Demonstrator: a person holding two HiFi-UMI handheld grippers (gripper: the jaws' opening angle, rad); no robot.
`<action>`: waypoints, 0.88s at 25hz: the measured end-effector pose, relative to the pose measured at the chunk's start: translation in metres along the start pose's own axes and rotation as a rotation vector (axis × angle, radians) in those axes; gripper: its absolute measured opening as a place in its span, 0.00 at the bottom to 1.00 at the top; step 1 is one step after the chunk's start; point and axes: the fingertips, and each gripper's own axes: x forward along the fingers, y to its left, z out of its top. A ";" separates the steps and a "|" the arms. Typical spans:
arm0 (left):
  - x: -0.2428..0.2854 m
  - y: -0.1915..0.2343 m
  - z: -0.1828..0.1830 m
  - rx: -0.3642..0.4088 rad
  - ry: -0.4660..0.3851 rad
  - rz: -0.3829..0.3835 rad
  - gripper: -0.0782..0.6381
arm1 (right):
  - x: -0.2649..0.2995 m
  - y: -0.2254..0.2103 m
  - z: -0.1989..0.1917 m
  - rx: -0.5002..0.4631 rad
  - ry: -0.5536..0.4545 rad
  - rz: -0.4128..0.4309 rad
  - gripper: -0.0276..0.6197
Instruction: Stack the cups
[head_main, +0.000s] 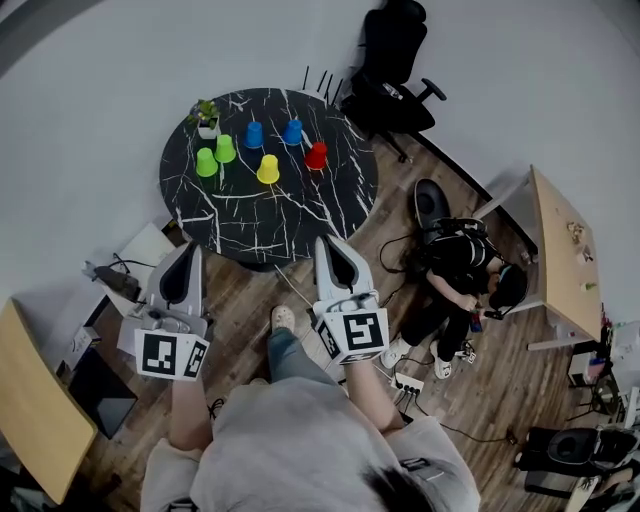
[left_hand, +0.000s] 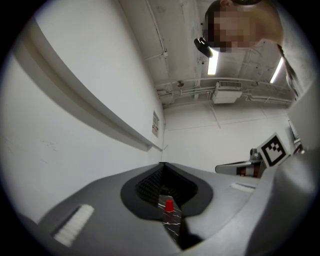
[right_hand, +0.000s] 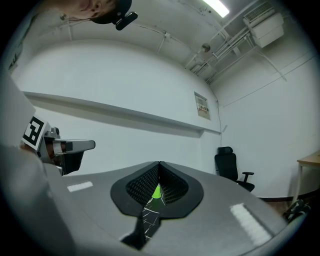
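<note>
Several upturned cups stand on the round black marble table (head_main: 300, 220): two green cups (head_main: 207, 162) (head_main: 225, 148), two blue cups (head_main: 254, 134) (head_main: 292, 131), a yellow cup (head_main: 268, 169) and a red cup (head_main: 316, 155). My left gripper (head_main: 187, 250) is shut and empty, held short of the table's near left edge. My right gripper (head_main: 327, 243) is shut and empty, its tip at the table's near edge. Through the left gripper's shut jaws I glimpse the red cup (left_hand: 169, 205). Between the right gripper's shut jaws a green cup (right_hand: 156, 191) shows.
A small potted plant (head_main: 207, 117) sits at the table's far left. A black office chair (head_main: 392, 70) stands behind the table. A person (head_main: 465, 275) sits on the wooden floor at right, beside a wooden desk (head_main: 565, 255). Cables and a power strip (head_main: 408, 383) lie on the floor.
</note>
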 end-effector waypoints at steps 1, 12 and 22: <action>0.009 0.006 -0.001 0.002 -0.002 0.006 0.19 | 0.012 -0.004 -0.001 0.001 -0.003 0.005 0.05; 0.120 0.047 -0.007 0.036 -0.018 0.069 0.19 | 0.135 -0.061 0.007 -0.002 -0.030 0.076 0.05; 0.189 0.066 -0.026 0.056 -0.010 0.143 0.19 | 0.225 -0.096 -0.027 0.006 0.067 0.195 0.05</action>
